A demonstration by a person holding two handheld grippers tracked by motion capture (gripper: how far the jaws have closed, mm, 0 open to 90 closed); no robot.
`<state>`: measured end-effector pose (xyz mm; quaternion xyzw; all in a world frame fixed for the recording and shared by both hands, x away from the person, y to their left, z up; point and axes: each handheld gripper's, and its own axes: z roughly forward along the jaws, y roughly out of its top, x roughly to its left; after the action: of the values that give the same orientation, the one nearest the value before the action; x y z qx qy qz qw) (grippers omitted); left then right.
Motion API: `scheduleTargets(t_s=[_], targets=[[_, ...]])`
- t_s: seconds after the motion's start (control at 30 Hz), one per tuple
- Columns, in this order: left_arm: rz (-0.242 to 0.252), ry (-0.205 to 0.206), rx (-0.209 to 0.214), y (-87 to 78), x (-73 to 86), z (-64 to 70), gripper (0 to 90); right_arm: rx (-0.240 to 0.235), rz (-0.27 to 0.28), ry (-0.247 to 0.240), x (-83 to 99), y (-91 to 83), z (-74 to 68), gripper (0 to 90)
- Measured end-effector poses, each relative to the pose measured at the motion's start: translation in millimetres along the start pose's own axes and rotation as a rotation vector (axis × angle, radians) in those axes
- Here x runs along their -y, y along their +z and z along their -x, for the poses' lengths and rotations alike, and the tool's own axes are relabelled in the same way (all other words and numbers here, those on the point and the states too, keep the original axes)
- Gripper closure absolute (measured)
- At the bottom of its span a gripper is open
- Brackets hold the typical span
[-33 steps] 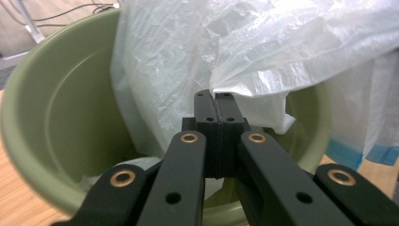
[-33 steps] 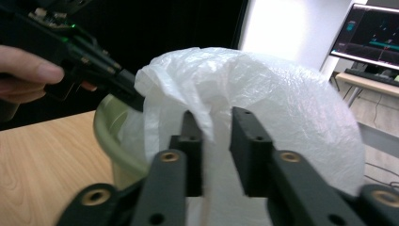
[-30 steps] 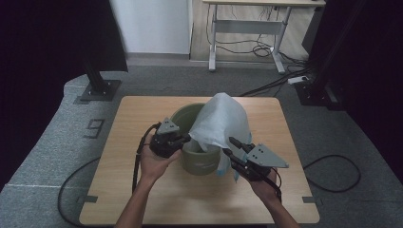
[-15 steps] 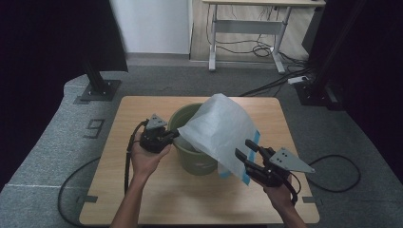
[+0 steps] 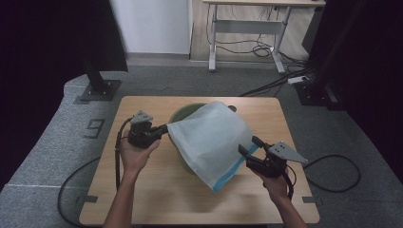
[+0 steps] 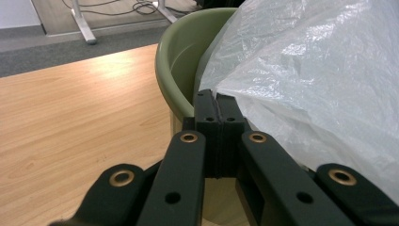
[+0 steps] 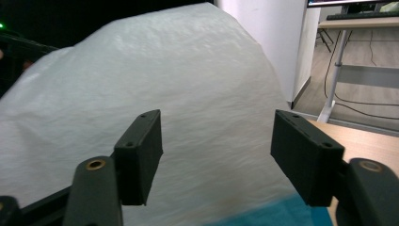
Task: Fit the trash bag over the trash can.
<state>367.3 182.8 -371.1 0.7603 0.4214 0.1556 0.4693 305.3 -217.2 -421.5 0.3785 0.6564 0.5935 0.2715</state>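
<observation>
You are working at a wooden table that is standing on grey carpet, with dark curtains hanging on both sides of it. Beyond the table a white-legged desk is standing over a tangle of cables, and a black stand base is sitting off the table's far left corner.

A green bin is standing near the middle of the table, and a white bag with a blue edge is stretching over it and covering most of its mouth. Your left gripper is pinching the bag's corner just left of the bin's rim, jaws pressed together on the plastic. Your right gripper is hovering at the bag's blue-edged side, right of the bin, with its jaws spread wide and holding nothing.
</observation>
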Motion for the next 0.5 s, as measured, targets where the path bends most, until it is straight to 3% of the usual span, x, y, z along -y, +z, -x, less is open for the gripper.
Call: scheduleTargets(t_s=[0.3,0.5], targets=[[0.007,0.013,0.01,0.1,0.3,1.4,86.9,0.005,0.005,0.022,0.5,10.4,20.8,28.2],[0.008,0.0,0.002,0.8,0.0,-2.6,87.1,-0.026,-0.003,0.026,-0.3,16.3,32.8,27.9]])
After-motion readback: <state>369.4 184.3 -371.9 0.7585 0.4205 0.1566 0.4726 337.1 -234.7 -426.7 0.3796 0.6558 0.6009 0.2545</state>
